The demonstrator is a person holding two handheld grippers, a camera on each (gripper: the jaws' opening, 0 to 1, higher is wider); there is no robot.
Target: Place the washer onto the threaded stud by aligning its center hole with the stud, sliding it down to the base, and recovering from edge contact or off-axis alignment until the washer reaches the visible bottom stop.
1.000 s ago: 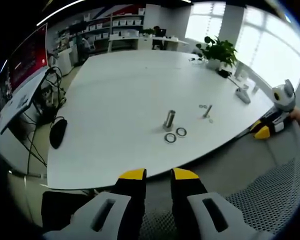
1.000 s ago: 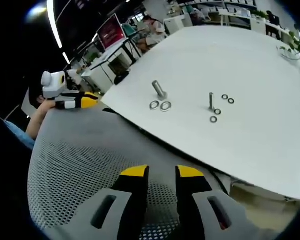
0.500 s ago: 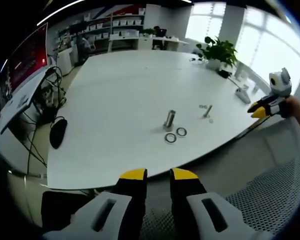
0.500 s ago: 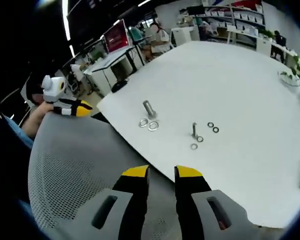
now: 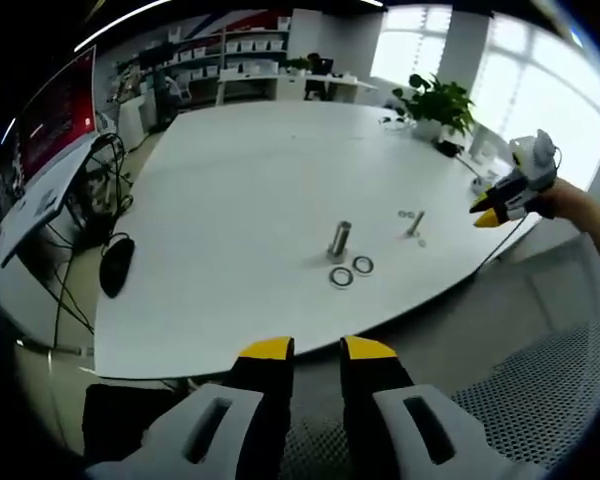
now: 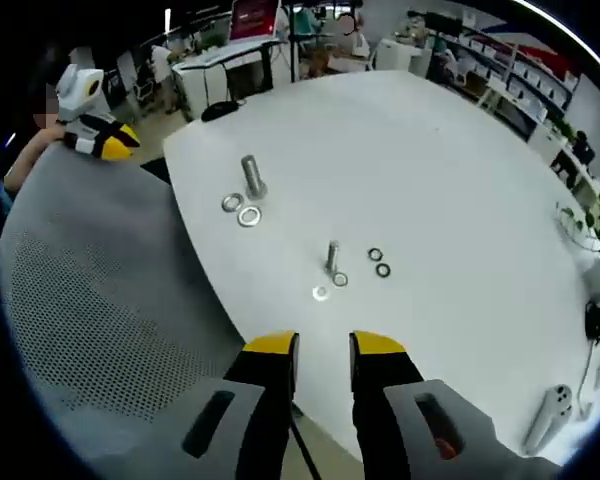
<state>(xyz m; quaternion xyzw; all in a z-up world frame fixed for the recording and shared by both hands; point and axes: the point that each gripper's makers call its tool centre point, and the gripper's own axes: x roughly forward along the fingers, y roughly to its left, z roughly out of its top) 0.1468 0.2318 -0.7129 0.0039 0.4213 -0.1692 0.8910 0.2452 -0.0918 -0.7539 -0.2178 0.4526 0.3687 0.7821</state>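
Right gripper view puts your right gripper, slightly parted and empty, just below the thin threaded stud at frame centre, so next pick the washer beside its base.

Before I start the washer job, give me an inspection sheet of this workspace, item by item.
Surface: white table, mostly bare.
Job's things: large stud upright with two large washers beside it; small stud upright with four small washers around it.
Clutter: grey handheld device, potted plant.
Grippers: left gripper and right gripper empty, jaws slightly apart, off the table.
Cables: bundle beside the table.
Surroundings: mesh chair, shelves, windows.
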